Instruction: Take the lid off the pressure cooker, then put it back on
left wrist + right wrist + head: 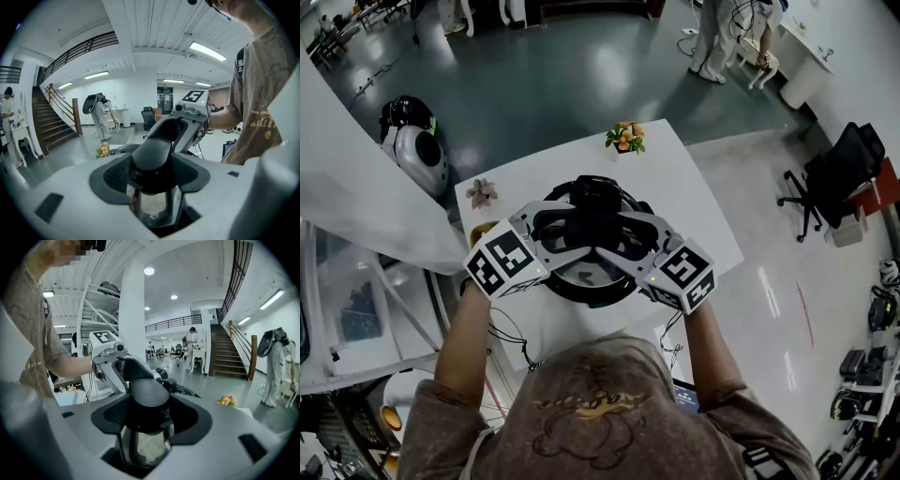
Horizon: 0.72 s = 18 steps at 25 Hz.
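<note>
The steel pressure cooker (589, 277) stands on the white table (689, 192), its lid on, with black fittings on top (596, 194). My left gripper (555, 228) comes in from the left and my right gripper (630, 236) from the right. In the left gripper view the left gripper (152, 177) has its pads closed on a black side handle (153, 154) with steel showing below. The right gripper view shows the same: the right gripper (146, 422) is shut on the opposite black side handle (148, 397). Each view shows the other gripper across the lid.
Orange flowers (625, 137) sit at the table's far edge and a pink flower (481, 193) at its left. An office chair (830, 183) stands to the right, a white machine (417, 150) on the floor to the left. A person (712, 37) stands far back.
</note>
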### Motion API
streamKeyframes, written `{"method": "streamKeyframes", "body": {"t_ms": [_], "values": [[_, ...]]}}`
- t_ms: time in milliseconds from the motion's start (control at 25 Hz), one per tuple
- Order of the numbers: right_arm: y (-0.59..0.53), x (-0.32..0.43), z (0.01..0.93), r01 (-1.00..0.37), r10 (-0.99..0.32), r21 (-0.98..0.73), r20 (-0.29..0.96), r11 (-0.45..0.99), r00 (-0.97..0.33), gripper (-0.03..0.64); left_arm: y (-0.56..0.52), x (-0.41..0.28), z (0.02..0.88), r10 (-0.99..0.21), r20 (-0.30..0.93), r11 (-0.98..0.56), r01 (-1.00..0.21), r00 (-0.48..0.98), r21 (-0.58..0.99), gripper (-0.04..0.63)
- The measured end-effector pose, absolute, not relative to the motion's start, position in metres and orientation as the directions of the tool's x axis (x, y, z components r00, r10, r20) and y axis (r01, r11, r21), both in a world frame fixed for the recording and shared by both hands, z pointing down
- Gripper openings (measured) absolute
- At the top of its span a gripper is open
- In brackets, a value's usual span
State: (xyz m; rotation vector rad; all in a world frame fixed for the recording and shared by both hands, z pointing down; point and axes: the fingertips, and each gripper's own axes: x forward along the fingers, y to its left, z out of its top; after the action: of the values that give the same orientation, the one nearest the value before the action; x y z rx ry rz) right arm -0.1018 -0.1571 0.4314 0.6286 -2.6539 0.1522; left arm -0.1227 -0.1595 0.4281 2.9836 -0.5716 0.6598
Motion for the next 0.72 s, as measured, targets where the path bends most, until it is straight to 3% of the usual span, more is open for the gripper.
{"method": "streamKeyframes", "body": {"t_ms": [720], "values": [[-0.1599, -0.1034, 0.4322, -0.327, -0.285, -0.026, 0.425, 0.945, -0.859, 0.258, -0.1592, -0.1253, 0.4274, -0.461, 0.402, -0.872, -0.489, 0.791, -0.036, 0.268]]}}
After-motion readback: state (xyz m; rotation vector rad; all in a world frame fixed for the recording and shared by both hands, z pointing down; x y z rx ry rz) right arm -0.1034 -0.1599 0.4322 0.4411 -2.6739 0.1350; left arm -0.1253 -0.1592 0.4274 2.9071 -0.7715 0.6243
